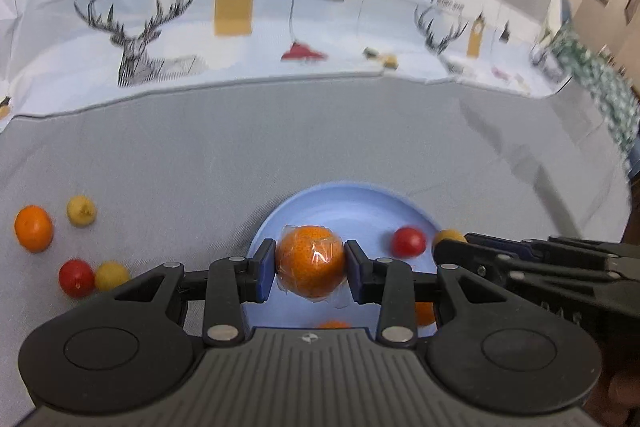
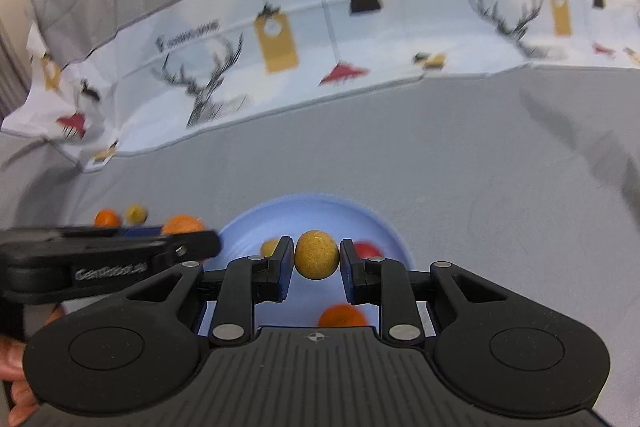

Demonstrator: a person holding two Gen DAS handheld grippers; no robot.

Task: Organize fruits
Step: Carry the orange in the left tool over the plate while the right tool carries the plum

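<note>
My left gripper (image 1: 311, 267) is shut on a plastic-wrapped orange (image 1: 311, 265), held just above the pale blue plate (image 1: 344, 195). My right gripper (image 2: 317, 259) is shut on a small yellow ball-shaped fruit (image 2: 317, 255) over the same blue plate (image 2: 312, 205). On the plate lie a red fruit (image 1: 408, 242), an orange fruit (image 2: 342, 315) and another yellow fruit (image 2: 270, 247), all partly hidden by the fingers. The right gripper reaches in from the right of the left wrist view, the left gripper (image 2: 176, 243) from the left of the right wrist view.
Loose fruits lie on the grey cloth left of the plate: an orange one (image 1: 33, 229), a yellow one (image 1: 81, 210), a red one (image 1: 77, 277) and another yellow one (image 1: 112, 275). A printed deer-pattern cloth (image 1: 240, 27) hangs behind. A person's hand (image 2: 12, 355) shows at the left edge.
</note>
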